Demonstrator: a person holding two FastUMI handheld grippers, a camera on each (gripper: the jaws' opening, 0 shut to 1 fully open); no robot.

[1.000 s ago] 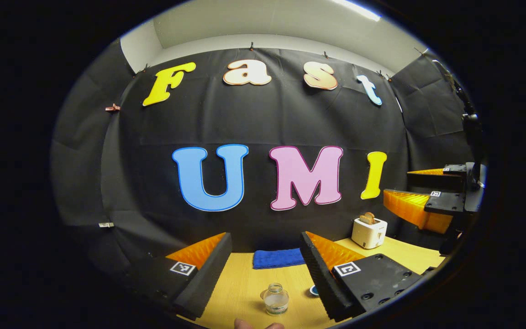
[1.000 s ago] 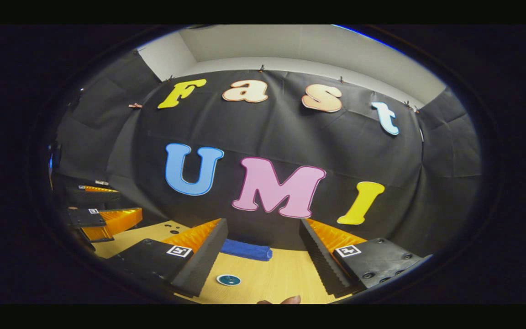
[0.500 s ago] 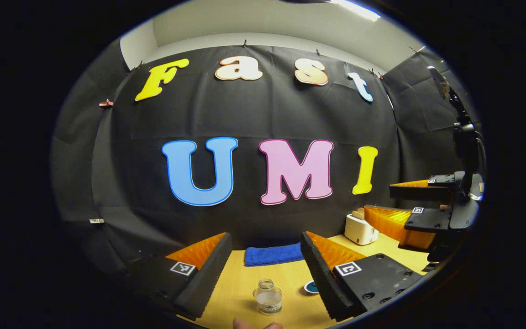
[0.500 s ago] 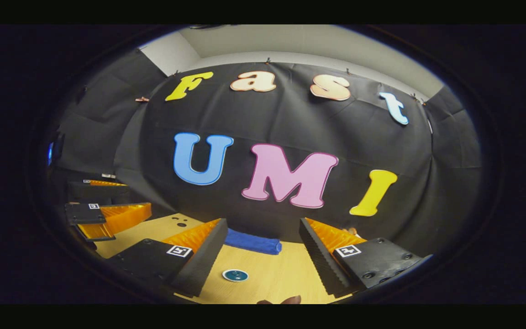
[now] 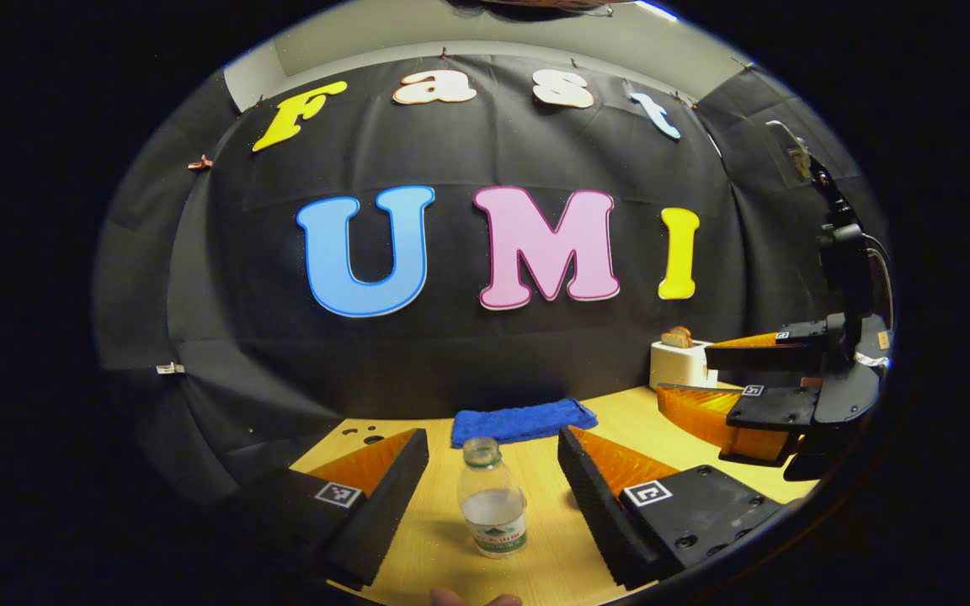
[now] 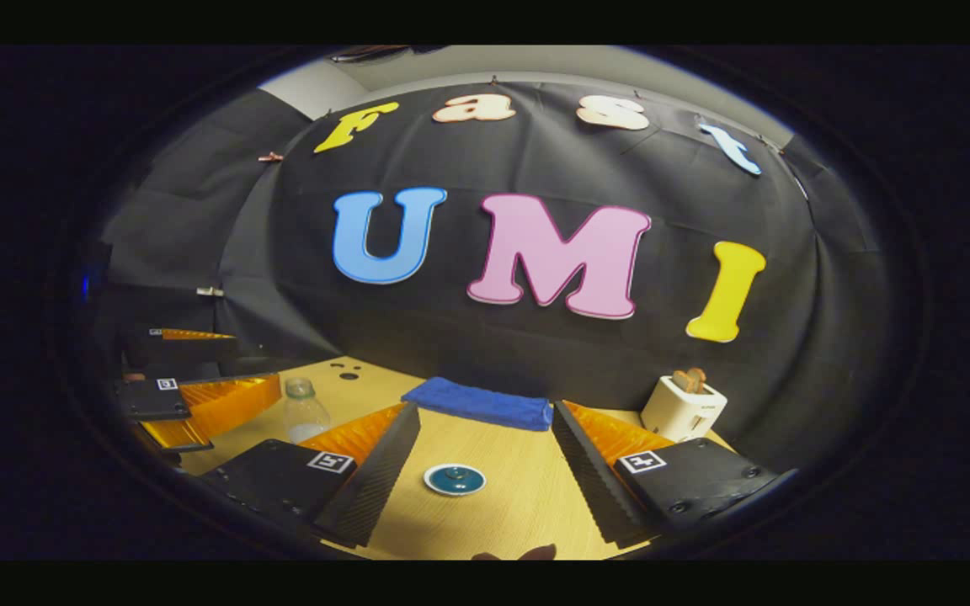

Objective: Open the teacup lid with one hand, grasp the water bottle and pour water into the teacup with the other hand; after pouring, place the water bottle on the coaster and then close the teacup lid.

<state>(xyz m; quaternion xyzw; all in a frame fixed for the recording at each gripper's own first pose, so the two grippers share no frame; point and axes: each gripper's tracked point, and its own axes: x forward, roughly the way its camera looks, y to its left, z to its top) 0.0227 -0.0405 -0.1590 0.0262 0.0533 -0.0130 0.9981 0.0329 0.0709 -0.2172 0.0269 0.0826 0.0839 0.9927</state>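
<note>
Left gripper view: left gripper (image 5: 493, 471) is held wide, the water bottle (image 5: 493, 509) upright on the tabletop (image 5: 434, 522) framed between its fingers, not touched, apparently lined up for a grasp. Right gripper view: right gripper (image 6: 485, 467) is held wide too, a round blue disc (image 6: 455, 479), judged the coaster or lid, lying flat ahead between its fingers; bottle seen off left.

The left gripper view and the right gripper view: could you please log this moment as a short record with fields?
water bottle: upright on the table, uncapped, partly filled
left hand-held gripper: open, bottle between its fingers, not touched
right hand-held gripper: open, above the teal disc
teal disc: flat on the table; teacup lid or coaster, cannot tell
blue cloth: folded by the wall
toaster: right rear, bread in it
</note>
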